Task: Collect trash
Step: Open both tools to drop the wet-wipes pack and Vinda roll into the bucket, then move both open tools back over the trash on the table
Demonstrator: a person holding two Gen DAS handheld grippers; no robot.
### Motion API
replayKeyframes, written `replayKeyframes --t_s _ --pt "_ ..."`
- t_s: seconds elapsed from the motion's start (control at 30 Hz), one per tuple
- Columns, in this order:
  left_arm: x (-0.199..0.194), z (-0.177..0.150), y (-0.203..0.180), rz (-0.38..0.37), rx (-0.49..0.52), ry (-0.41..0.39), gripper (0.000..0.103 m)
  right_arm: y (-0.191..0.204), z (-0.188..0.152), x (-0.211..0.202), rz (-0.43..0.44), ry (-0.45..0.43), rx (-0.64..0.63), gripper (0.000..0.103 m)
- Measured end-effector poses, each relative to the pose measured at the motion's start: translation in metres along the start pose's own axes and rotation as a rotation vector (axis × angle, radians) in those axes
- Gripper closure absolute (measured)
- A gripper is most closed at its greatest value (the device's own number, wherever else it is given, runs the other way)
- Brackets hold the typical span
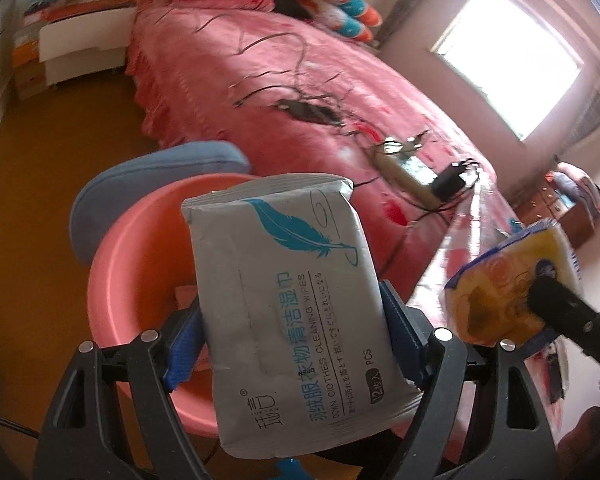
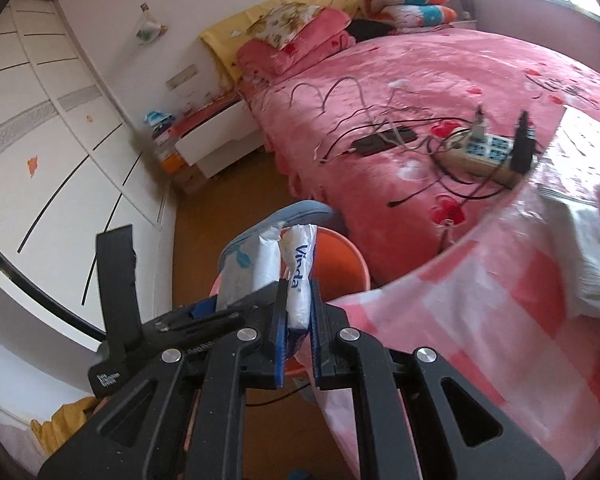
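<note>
Left gripper (image 1: pixel 292 344): blue pads clamped on a flat, crinkly wipes pack (image 1: pixel 288 300).
Right gripper (image 2: pixel 298 332): pinching a soft tissue packet (image 2: pixel 298 276).
Basin (image 1: pixel 140 272): round, smooth pink plastic, at 9 o'clock of the pack.
Bed (image 1: pixel 300 80): pink fleecy cover, at 12 o'clock.

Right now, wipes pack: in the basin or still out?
Out. The wipes pack is clamped in the left gripper, held above the pink basin.

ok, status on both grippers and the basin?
Left gripper shut on wipes pack, above pink basin. Right gripper shut on Vinda tissue pack, beside the basin. Nothing blocking the basin mouth.
</note>
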State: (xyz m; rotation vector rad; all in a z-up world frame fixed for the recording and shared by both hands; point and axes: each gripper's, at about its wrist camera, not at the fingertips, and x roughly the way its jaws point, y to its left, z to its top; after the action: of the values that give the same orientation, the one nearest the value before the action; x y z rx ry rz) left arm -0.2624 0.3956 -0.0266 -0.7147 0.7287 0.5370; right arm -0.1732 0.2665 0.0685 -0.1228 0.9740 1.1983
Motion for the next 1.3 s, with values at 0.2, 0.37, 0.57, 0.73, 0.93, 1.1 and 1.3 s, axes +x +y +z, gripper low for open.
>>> replayKeyframes --t_s 0.2,0.37,0.57,0.73,0.93,1.1,1.3 --pt "0.011 -0.001 0.016 0.068 -0.041 0.016 0.021 -0.005 0.005 0.018 -0.003 -0.004 0.040 0.052" --pt "0.006 0.003 0.014 0.081 -0.020 -0.009 0.020 -0.017 0.000 -0.002 -0.034 -0.065 0.084 0.030" --pt "-0.003 0.000 -0.001 0.065 0.023 -0.019 0.020 -0.027 -0.013 -0.037 -0.131 -0.146 0.092 0.014" --pt "-0.008 -0.002 -0.016 0.049 0.066 -0.022 0.020 -0.041 -0.024 -0.054 -0.192 -0.164 0.134 0.011" --pt "-0.016 -0.005 -0.039 0.025 0.125 -0.028 0.019 -0.062 -0.041 -0.074 -0.276 -0.188 0.165 0.011" --pt "-0.023 -0.008 -0.060 0.003 0.173 -0.035 0.018 -0.075 -0.052 -0.093 -0.333 -0.218 0.185 0.011" --pt "-0.028 -0.013 -0.082 -0.019 0.219 -0.037 0.016 -0.085 -0.061 -0.114 -0.408 -0.248 0.210 0.011"
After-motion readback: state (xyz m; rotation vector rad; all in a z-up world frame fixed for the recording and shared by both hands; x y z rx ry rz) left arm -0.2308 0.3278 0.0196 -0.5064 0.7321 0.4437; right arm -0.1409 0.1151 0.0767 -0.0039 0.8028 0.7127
